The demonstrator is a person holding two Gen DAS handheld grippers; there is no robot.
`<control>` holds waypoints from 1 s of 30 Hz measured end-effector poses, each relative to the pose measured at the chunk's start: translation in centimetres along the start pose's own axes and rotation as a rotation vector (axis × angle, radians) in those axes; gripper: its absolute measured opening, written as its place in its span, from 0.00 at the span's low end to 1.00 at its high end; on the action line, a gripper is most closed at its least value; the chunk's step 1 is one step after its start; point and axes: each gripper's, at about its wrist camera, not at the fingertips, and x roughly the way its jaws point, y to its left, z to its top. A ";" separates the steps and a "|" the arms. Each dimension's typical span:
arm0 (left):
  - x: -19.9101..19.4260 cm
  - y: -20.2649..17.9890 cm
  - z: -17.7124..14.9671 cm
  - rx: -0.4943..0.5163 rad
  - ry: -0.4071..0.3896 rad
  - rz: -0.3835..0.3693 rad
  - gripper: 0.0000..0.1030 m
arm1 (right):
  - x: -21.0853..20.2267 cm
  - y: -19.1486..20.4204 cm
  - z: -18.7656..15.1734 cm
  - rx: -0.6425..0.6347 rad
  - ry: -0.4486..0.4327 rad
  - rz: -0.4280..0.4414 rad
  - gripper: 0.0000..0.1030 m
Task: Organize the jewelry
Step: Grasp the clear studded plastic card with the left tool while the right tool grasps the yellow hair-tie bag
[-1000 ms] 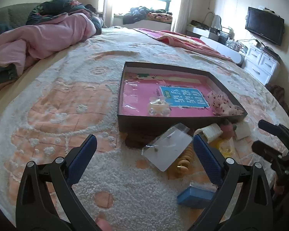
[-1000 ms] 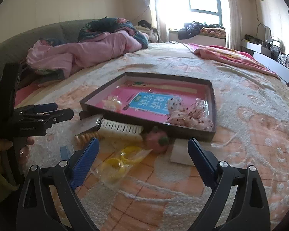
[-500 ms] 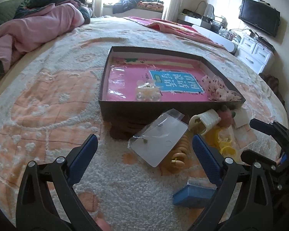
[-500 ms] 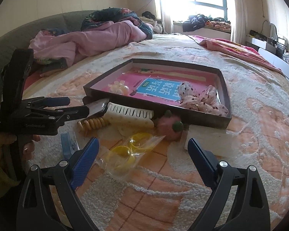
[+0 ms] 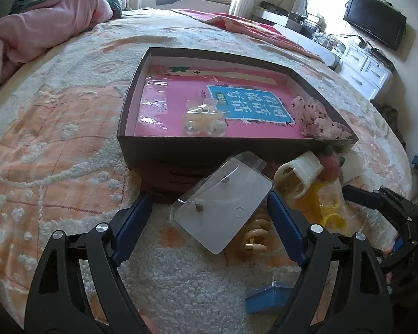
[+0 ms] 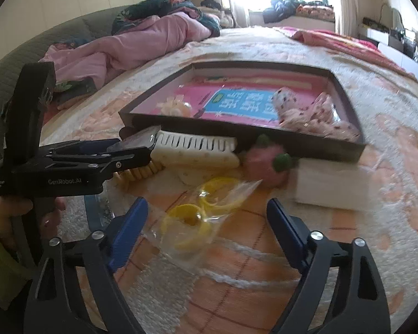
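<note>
Bedspread [image 5: 69, 150], dark box [image 5: 209, 147] ahead. My left gripper [image 5: 209, 217] closing around earring card [image 5: 222, 208], no contact; right gripper [image 6: 209, 222] closing, unclamped, around yellow rings bag [image 6: 197, 217].

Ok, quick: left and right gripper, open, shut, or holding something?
Left gripper: open, jaws just been closing, earring card between them, not gripped.
Right gripper: open, jaws just been closing, bag of yellow rings between them, not gripped.
</note>
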 end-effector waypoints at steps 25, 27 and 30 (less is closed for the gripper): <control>-1.6 1.0 -0.6 -0.043 0.018 -0.008 0.41 | -0.3 1.1 -0.8 -0.062 0.002 0.013 0.32; -2.0 1.2 -0.6 -0.053 0.013 -0.006 0.39 | -0.5 1.1 -0.9 -0.060 -0.001 0.032 0.31; -2.8 1.4 -0.6 -0.061 -0.007 0.001 0.37 | -1.1 1.2 -0.9 -0.072 -0.012 0.041 0.30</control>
